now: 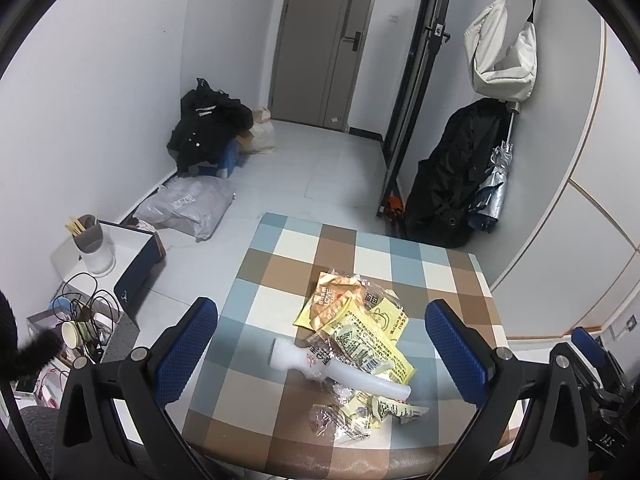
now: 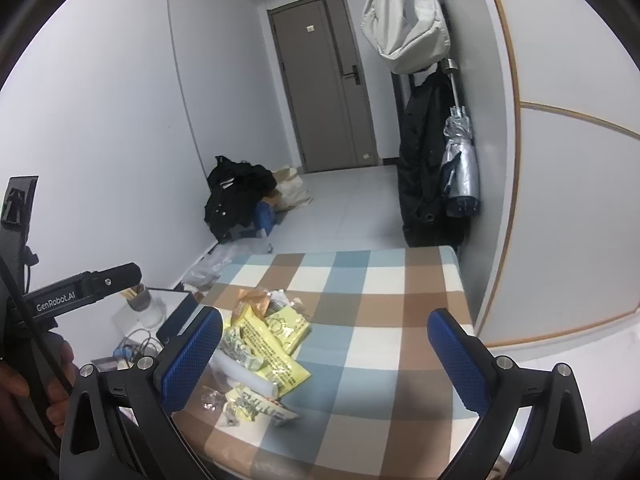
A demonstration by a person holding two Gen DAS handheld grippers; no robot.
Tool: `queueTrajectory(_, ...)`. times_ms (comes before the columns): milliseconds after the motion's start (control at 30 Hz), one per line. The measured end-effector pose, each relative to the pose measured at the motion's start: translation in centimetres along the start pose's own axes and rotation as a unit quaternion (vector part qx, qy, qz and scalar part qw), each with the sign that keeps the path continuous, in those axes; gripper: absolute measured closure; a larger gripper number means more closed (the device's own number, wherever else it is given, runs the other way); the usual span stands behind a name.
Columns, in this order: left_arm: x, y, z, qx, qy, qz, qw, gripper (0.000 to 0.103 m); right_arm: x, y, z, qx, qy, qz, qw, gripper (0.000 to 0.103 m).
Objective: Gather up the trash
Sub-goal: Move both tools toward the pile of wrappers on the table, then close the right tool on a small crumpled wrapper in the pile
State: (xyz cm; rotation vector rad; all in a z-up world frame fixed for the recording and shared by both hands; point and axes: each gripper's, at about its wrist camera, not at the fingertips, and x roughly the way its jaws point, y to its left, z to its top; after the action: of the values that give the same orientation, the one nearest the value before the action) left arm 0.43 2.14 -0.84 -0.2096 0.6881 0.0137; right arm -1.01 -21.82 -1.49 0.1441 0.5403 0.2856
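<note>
- Left gripper (image 1: pixel 322 344): jaws spread wide, holding nothing, above the near part of the checkered table (image 1: pixel 436 264).
- Right gripper (image 2: pixel 326 354): jaws spread wide, empty, above the same table (image 2: pixel 400 344).
- Trash: a pile of yellow wrappers (image 1: pixel 360 328) and a white tube (image 1: pixel 340 372) lies on the table, between the left fingers in that view.
- Right wrist view: the wrappers (image 2: pixel 272 344) sit beside the left finger, partly hidden by it; the tube (image 2: pixel 248 376) is mostly covered.
- Right wrist view only: a hand (image 2: pixel 24 392) gripping the other tool's handle.
- Left wrist view only: a paper cup (image 1: pixel 72 334) and cables left of the table.
</note>
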Motion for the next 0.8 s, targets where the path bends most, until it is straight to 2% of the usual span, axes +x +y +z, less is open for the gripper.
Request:
queueTrajectory(233, 0.9, 1.5, 0.4, -0.017, 0.032, -0.022, 0.9991, 0.001, 2.6, 0.7, 0.3, 0.006, 0.039, 0.053, 0.998, 0.001)
queueTrajectory(533, 2.7, 5.2, 1.2, -0.066, 0.064, -0.026, 0.9954, 0.001, 8.5, 4.3, 0.5, -0.049, 0.113, 0.078, 0.989, 0.022)
queueTrajectory(800, 4.0, 8.5, 1.4, -0.116, 0.088, -0.032, 0.9888, 0.001, 13.8, 8.2, -0.5, -0.088, 0.169, 0.116, 0.975, 0.039)
